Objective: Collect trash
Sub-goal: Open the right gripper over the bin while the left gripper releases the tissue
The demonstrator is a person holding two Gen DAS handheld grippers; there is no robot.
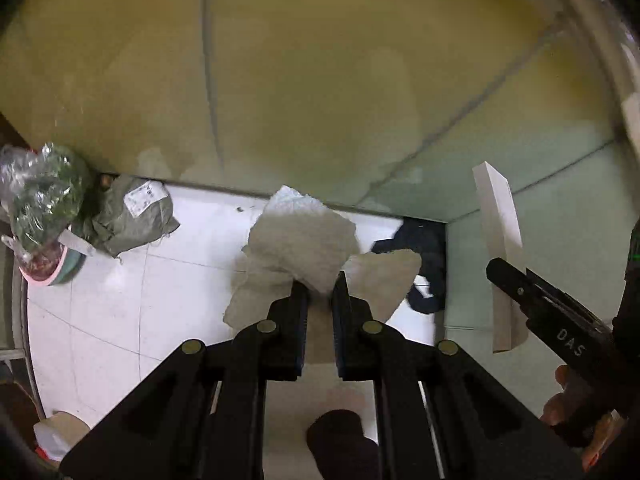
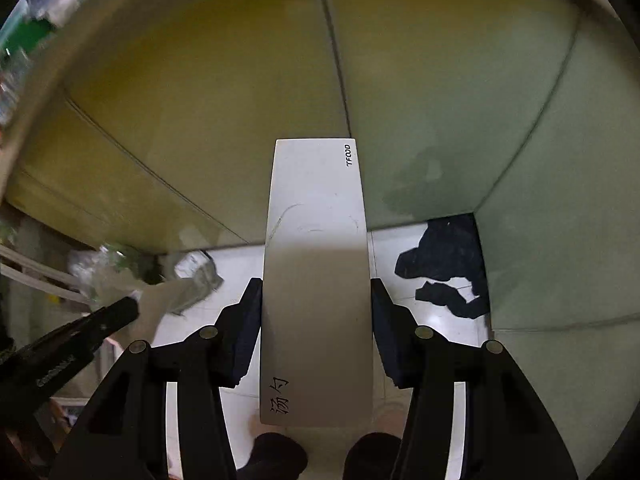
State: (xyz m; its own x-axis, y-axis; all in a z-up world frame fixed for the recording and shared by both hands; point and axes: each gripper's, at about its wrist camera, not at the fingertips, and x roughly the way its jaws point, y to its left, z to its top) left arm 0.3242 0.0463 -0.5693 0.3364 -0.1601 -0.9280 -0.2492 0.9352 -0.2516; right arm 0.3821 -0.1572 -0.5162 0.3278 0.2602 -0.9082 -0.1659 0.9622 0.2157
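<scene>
My left gripper [image 1: 320,284] is shut on a crumpled white paper napkin [image 1: 300,240] that hangs from its tips over the white tiled floor. My right gripper [image 2: 316,292] is shut on a long flat white box [image 2: 316,280] printed with "TFOOD" and black characters; the pads press on its two long sides. In the left wrist view that white box [image 1: 500,240] stands upright at the right, held by the right gripper [image 1: 508,280]. In the right wrist view the left gripper's fingers [image 2: 120,312] show at the lower left with the napkin [image 2: 160,300] beyond them.
A green sofa front [image 1: 320,80] fills the upper part of both views. A grey parcel bag [image 1: 132,216] and a clear plastic bag with greens [image 1: 44,196] over a pink-rimmed bowl [image 1: 52,276] lie at the left. Dark cloth [image 2: 444,264] lies by the sofa corner.
</scene>
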